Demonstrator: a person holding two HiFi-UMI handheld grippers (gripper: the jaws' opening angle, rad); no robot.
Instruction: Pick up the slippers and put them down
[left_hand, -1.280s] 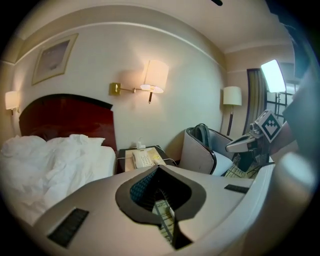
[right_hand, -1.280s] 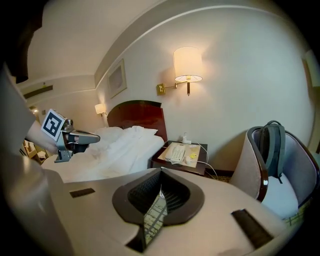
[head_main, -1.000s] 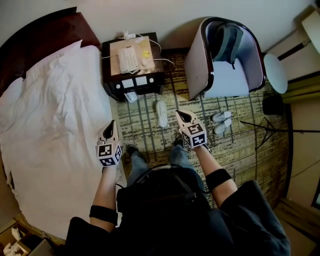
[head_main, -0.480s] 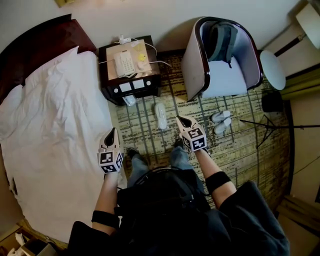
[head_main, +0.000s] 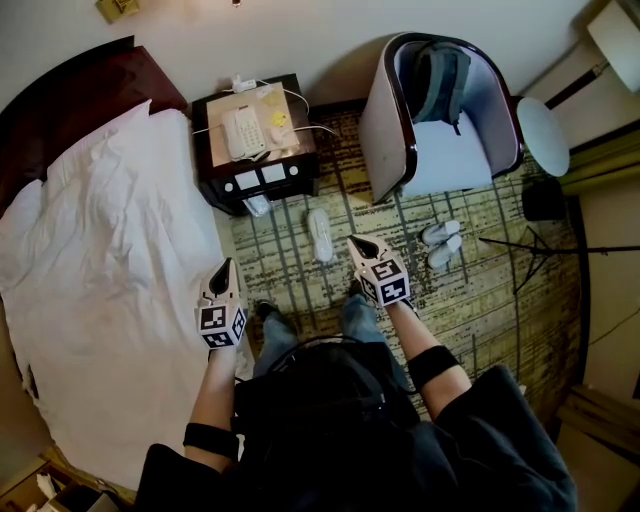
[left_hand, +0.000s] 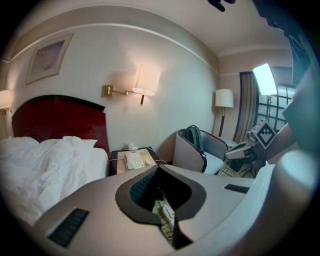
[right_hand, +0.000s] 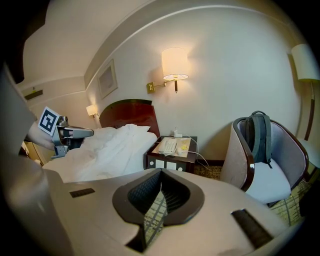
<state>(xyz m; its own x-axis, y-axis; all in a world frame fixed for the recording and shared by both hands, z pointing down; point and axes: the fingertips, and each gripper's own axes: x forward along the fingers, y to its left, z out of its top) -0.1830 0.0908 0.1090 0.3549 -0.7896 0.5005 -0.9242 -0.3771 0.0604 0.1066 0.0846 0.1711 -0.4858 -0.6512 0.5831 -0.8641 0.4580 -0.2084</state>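
Note:
One white slipper (head_main: 321, 234) lies lengthwise on the patterned carpet (head_main: 480, 300), between the nightstand and the armchair. Two more white slippers (head_main: 441, 243) lie side by side in front of the chair. My right gripper (head_main: 355, 241) hovers just right of the single slipper, shut and empty. Over the bed's edge, well left of that slipper, my left gripper (head_main: 226, 264) is also shut and empty. In the left gripper view the single slipper (left_hand: 169, 214) shows through the notch behind the closed tips (left_hand: 159, 170). The right gripper view shows only carpet past its closed tips (right_hand: 160, 172).
A bed with white sheets (head_main: 100, 260) fills the left. A dark nightstand (head_main: 255, 140) with a telephone stands at the back. A grey armchair (head_main: 440, 110) holds a backpack (head_main: 440, 80). A round side table (head_main: 544, 137) and a tripod (head_main: 540, 250) stand at the right.
The head view has shifted a little, so the room sits slightly higher in the picture. Both grippers keep about the same places and stay shut.

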